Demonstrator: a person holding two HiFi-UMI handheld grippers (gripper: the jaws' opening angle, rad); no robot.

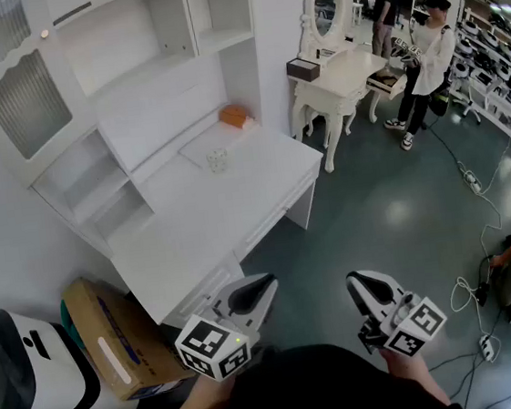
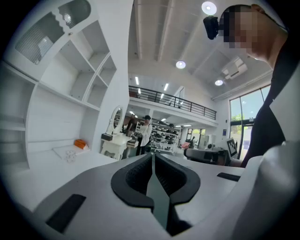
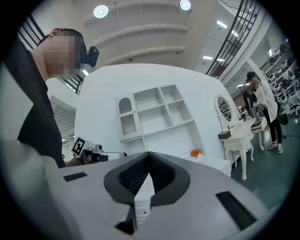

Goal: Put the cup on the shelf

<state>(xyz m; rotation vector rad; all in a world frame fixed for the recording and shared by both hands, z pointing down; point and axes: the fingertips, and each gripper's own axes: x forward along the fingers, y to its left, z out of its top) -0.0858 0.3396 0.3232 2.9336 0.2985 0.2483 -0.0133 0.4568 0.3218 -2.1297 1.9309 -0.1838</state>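
Head view: the cup, seemingly clear glass, stands on the smooth white desk near an orange box, below the shelf.
Left gripper view: the left gripper is pressed together and empty.
Right gripper view: the right gripper is likewise.

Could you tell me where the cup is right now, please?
In the head view the cup stands on the white desk, toward the desk's back, just below and left of the orange box.
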